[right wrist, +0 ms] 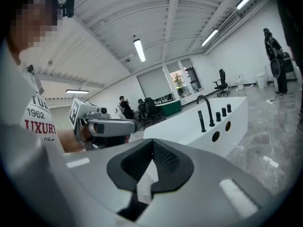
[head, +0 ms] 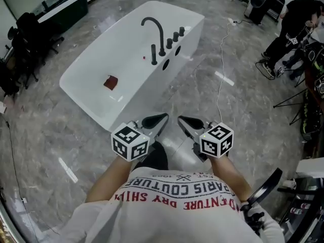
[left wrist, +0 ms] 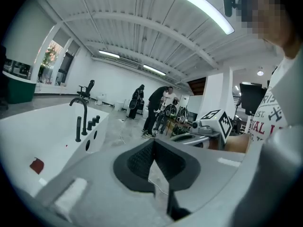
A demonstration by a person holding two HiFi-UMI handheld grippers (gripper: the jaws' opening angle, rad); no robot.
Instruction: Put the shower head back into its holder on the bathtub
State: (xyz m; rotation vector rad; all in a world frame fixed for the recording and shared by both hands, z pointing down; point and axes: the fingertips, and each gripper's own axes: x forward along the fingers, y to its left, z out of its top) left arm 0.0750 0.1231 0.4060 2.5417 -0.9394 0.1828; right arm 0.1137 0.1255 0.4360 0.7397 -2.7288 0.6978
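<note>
The white bathtub (head: 96, 70) stands ahead of me on the marble floor. On its rim are a black arched faucet (head: 154, 29) and three black knobs (head: 175, 37). The slim black shower head (head: 154, 54) stands upright beside the faucet on the rim; it also shows as a black stick in the left gripper view (left wrist: 78, 129) and the right gripper view (right wrist: 201, 121). Both grippers are held close to my chest, well short of the tub. My left gripper (head: 162, 118) is shut and empty. My right gripper (head: 181, 119) is shut and empty too.
A small red object (head: 110, 82) lies on the tub floor. A white cable (head: 221, 59) runs across the floor to the right of the tub. A person (head: 291, 24) crouches among gear and tripods at the far right. Black chairs (head: 20, 44) stand at the left.
</note>
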